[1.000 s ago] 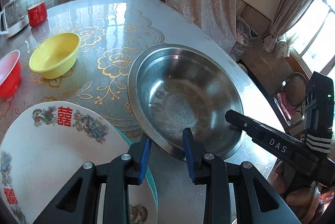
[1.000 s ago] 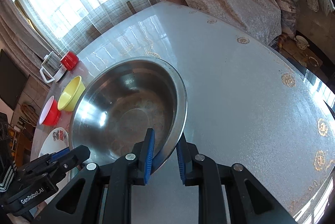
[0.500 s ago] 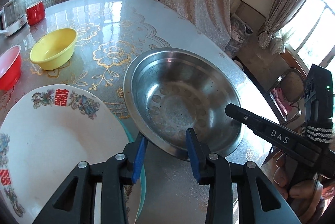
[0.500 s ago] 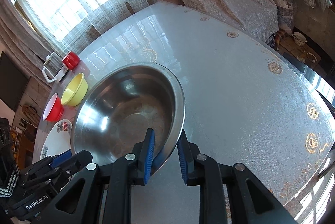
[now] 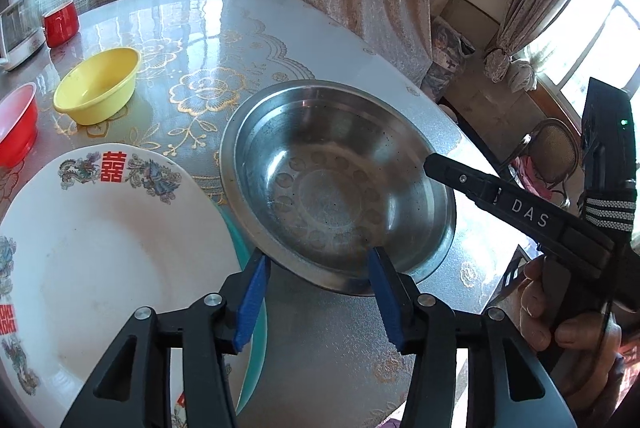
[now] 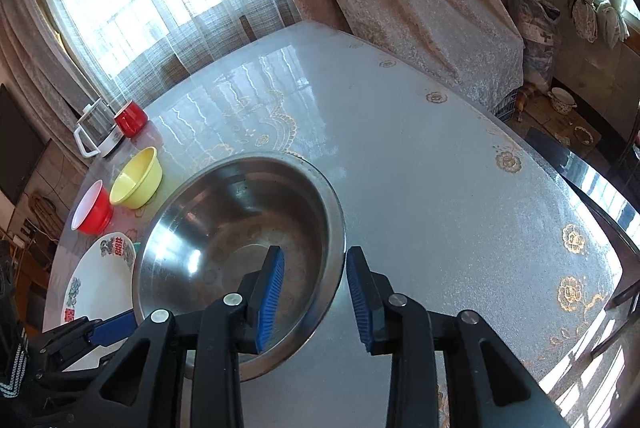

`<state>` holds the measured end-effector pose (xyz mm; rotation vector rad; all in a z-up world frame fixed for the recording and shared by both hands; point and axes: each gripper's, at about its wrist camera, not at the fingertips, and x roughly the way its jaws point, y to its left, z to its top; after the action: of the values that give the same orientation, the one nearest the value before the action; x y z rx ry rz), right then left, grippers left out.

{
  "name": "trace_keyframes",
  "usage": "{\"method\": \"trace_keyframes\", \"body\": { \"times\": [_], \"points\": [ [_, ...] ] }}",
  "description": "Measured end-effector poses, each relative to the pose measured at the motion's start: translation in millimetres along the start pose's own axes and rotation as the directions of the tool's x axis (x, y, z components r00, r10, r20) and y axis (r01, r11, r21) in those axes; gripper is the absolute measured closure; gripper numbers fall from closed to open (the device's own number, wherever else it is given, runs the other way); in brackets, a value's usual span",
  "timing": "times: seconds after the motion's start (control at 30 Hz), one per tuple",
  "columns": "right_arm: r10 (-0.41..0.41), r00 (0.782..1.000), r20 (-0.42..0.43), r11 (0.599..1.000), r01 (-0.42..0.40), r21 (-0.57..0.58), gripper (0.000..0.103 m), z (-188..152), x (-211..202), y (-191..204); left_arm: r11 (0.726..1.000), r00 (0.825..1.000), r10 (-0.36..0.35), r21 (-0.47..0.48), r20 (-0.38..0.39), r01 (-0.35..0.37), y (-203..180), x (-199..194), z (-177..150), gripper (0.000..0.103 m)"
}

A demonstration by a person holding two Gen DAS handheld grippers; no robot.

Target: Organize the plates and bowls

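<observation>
A wide steel bowl (image 5: 336, 187) (image 6: 224, 228) rests on the table beside a white plate (image 5: 100, 248) (image 6: 100, 276) with red characters. That plate lies on a teal plate (image 5: 250, 348). My left gripper (image 5: 317, 260) is opening, its blue pads spread on either side of the bowl's near rim without pressing it. My right gripper (image 6: 315, 256) is opening too. It has one pad inside the bowl and one outside, with a gap to the rim on both sides. Its black finger (image 5: 500, 195) reaches over the bowl's right edge.
A yellow bowl (image 5: 98, 89) (image 6: 138, 177) and a red bowl (image 5: 16, 123) (image 6: 92, 214) sit to the left. Farther back stand a red cup (image 5: 60, 23) and a glass jug (image 6: 96, 131). The table edge (image 5: 472, 147) runs close on the right, with a chair (image 5: 552, 155) beyond.
Both grippers' jaws have spread apart. The right pads, earlier clamped on the bowl's rim, now stand clear of it. The left pads have widened around the near rim.
</observation>
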<state>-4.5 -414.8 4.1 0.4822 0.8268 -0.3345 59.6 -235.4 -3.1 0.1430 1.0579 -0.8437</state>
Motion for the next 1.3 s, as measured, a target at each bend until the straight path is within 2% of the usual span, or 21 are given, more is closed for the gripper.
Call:
{"method": "trace_keyframes", "body": {
  "times": [0.1, 0.4, 0.73, 0.93, 1.1, 1.3],
  "points": [
    [-0.023, 1.000, 0.015, 1.000, 0.023, -0.010, 0.067, 4.7, -1.7, 1.8, 0.999, 0.999, -0.033, -0.016, -0.019, 0.033, 2.4, 0.1, -0.4, 0.043],
    [-0.051, 0.998, 0.026, 0.999, 0.051, -0.003, 0.066, 9.2, 3.8, 1.1, 0.999, 1.000, -0.005, 0.041, -0.014, 0.006, -7.5, -9.7, -4.3, 0.042],
    [-0.105, 0.987, 0.118, 0.994, 0.109, -0.022, 0.064, 19.4, -11.1, 6.0, 0.997, 0.999, -0.048, 0.062, 0.014, 0.048, -8.3, -23.0, -5.1, 0.042],
    [-0.074, 0.987, 0.143, 0.997, 0.077, -0.014, 0.064, 27.9, -17.2, 9.0, 0.997, 0.994, -0.075, 0.031, 0.075, 0.073, 4.8, -46.0, -3.4, 0.042],
    [-0.025, 0.989, 0.143, 0.998, 0.032, -0.048, 0.064, 34.6, -16.4, 27.3, 0.999, 0.990, -0.048, -0.016, 0.130, 0.051, 22.3, -66.4, 5.2, 0.031],
    [0.073, 0.990, 0.118, 0.991, -0.059, -0.120, 0.064, 42.9, -11.5, 62.2, 0.994, 0.983, 0.004, -0.105, 0.185, 0.015, 62.3, -86.1, 11.8, 0.031]
  ]
}}
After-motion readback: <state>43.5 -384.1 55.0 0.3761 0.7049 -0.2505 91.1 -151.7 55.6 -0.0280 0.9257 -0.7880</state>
